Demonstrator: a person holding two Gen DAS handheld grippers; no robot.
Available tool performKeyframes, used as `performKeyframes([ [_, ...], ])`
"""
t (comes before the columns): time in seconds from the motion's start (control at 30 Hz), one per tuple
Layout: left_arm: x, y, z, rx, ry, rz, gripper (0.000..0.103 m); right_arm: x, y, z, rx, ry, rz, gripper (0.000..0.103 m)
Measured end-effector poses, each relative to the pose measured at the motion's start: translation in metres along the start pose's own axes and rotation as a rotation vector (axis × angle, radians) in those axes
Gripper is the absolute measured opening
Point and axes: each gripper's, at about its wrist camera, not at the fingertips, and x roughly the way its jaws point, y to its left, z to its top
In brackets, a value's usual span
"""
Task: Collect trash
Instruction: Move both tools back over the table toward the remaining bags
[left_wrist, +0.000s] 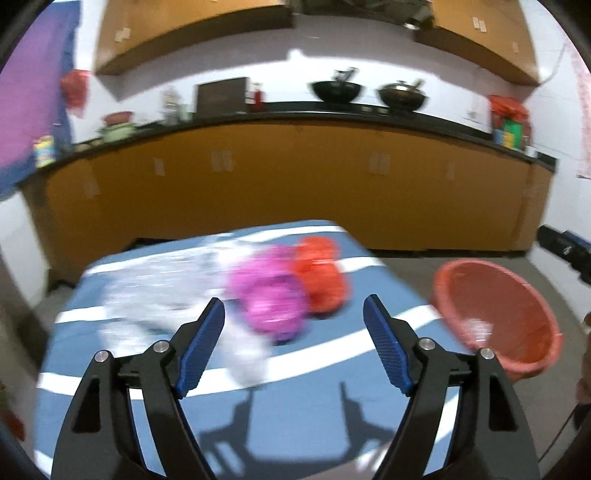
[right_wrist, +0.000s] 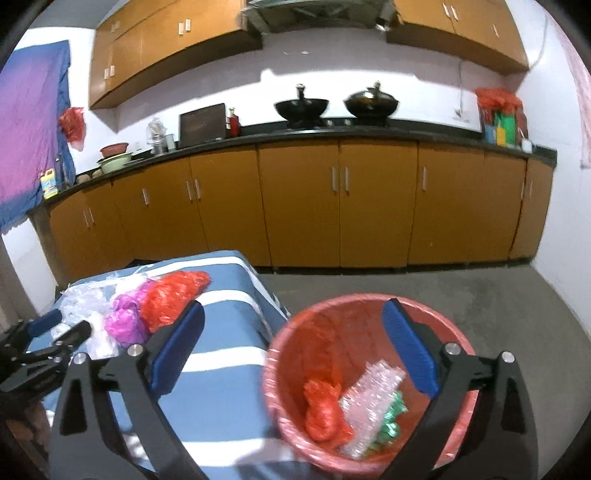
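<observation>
On the blue striped table (left_wrist: 295, 406) lie a pink plastic bag (left_wrist: 267, 295), a red plastic bag (left_wrist: 323, 280) and clear plastic wrap (left_wrist: 162, 288). My left gripper (left_wrist: 293, 317) is open and empty, just short of the pink bag. In the right wrist view the same bags show, pink (right_wrist: 125, 317) and red (right_wrist: 171, 295). My right gripper (right_wrist: 293, 325) is open and empty above the red bin (right_wrist: 369, 384), which holds a red bag (right_wrist: 325, 410), bubble wrap (right_wrist: 369, 402) and green wrapper (right_wrist: 393, 417). The left gripper (right_wrist: 66, 325) shows at far left.
The red bin (left_wrist: 498, 317) stands on the grey floor right of the table. Orange kitchen cabinets (right_wrist: 332, 199) with a black counter and two woks (right_wrist: 301, 105) run along the back wall. A purple cloth (right_wrist: 29, 133) hangs at left.
</observation>
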Motion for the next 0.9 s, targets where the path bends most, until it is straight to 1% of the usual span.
performKeyframes([
  [0.1,-0.001,0.044,-0.008,-0.045,0.011,0.094,0.078,0.009,0.026,0.002,-0.009,0.015,0.036,0.095],
  [0.17,-0.002,0.071,-0.012,-0.083,0.016,0.149,0.078,0.021,0.044,0.005,0.002,0.049,0.059,0.095],
  [0.3,0.000,0.105,-0.017,-0.113,0.020,0.226,0.078,0.051,0.076,0.006,0.016,0.118,0.129,0.095],
  [0.37,0.004,0.118,-0.019,-0.129,0.029,0.237,0.078,0.062,0.090,0.004,0.014,0.138,0.148,0.095],
  [0.5,0.015,0.140,-0.023,-0.161,0.055,0.257,0.078,0.085,0.128,0.002,-0.048,0.143,0.147,0.095],
  [0.63,0.026,0.152,-0.027,-0.174,0.066,0.255,0.078,0.115,0.153,0.003,-0.061,0.187,0.159,0.083],
  [0.67,0.028,0.154,-0.027,-0.176,0.068,0.252,0.078,0.125,0.157,0.003,-0.057,0.205,0.160,0.080],
  [0.7,0.031,0.156,-0.028,-0.181,0.073,0.246,0.078,0.131,0.160,0.003,-0.055,0.216,0.156,0.079],
  [0.9,0.047,0.165,-0.032,-0.208,0.106,0.213,0.078,0.176,0.167,-0.002,-0.016,0.301,0.132,0.079],
])
